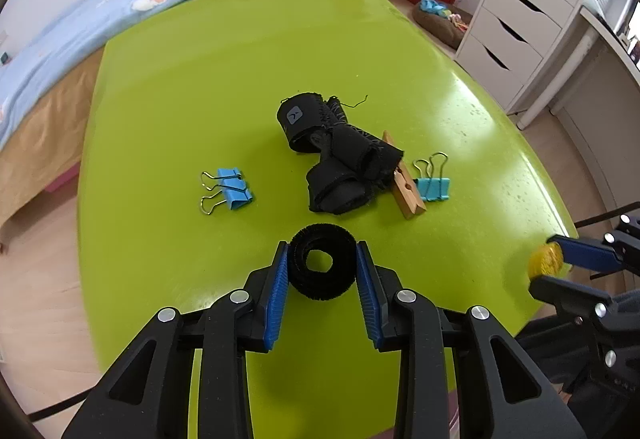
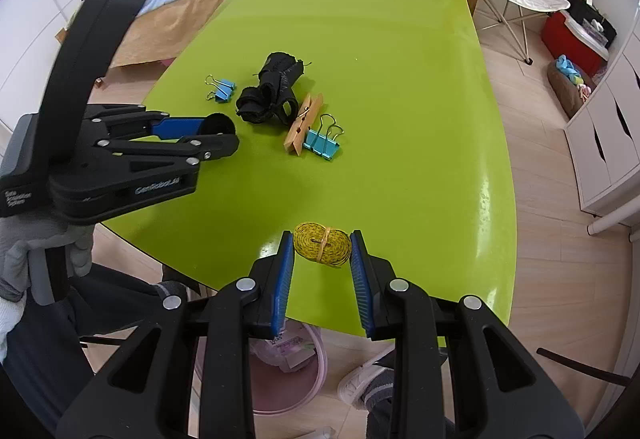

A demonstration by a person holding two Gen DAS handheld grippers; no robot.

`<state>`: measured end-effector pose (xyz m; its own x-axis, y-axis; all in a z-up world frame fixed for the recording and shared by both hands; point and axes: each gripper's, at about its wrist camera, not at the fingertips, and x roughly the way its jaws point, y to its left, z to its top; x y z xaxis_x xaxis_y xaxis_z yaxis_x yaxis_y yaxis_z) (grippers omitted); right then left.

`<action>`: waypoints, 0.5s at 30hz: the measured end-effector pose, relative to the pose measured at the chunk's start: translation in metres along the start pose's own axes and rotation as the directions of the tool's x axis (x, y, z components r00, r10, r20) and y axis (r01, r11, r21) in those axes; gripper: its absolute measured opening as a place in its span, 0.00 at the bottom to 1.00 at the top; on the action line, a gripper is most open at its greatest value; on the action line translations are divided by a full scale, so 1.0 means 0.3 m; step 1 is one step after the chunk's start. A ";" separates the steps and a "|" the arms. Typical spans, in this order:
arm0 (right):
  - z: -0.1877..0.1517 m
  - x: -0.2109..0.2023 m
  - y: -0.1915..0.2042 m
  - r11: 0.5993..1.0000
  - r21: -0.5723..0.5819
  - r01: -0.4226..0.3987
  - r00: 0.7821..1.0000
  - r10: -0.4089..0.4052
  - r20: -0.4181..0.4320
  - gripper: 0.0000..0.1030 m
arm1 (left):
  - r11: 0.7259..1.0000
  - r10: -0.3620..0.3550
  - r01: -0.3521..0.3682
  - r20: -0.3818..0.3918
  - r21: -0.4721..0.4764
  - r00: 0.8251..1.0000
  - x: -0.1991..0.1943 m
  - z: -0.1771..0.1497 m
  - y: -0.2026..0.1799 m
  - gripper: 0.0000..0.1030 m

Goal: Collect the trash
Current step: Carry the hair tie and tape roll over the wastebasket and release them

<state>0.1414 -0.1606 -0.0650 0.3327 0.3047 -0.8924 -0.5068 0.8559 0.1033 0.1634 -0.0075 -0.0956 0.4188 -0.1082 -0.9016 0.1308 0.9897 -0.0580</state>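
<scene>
Left gripper (image 1: pixel 322 259) angles steeply down, its blue pads (image 1: pixel 277 291) pressed against both sides of a black roll (image 1: pixel 322 262). Right gripper (image 2: pixel 322 249) tilts down just as steeply, jaws narrowed onto a yellow coil (image 2: pixel 322 247). A grey-gloved hand (image 2: pixel 44 251) grips the left gripper's handle.

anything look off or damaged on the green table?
One thing: the crumpled black fabric strap bundle mid-table has frayed edges and a loose thread sticking out at its far end. It partly overlaps the wooden clothespin. Nothing spilled on the glossy green table.
</scene>
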 end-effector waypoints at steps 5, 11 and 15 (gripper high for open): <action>-0.004 -0.012 0.010 1.000 -0.003 -0.001 1.000 0.001 0.017 0.27 | 1.000 -0.013 0.013 0.023 0.009 1.000 -0.054 -0.033 -0.011 0.30; -0.022 -0.068 0.032 1.000 -0.016 -0.009 0.999 0.010 0.051 0.27 | 0.999 -0.031 0.030 0.064 0.023 0.997 -0.150 -0.087 -0.022 0.30; -0.042 -0.114 0.053 0.999 -0.035 -0.011 0.997 0.013 0.075 0.27 | 0.999 -0.047 0.045 0.094 0.024 0.994 -0.219 -0.133 -0.030 0.30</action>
<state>0.1120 -0.1627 -0.0383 0.3846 0.3464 -0.8556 -0.5378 0.8375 0.0973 0.0988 -0.0054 -0.0530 0.4949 -0.1631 -0.8535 0.1713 0.9813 -0.0881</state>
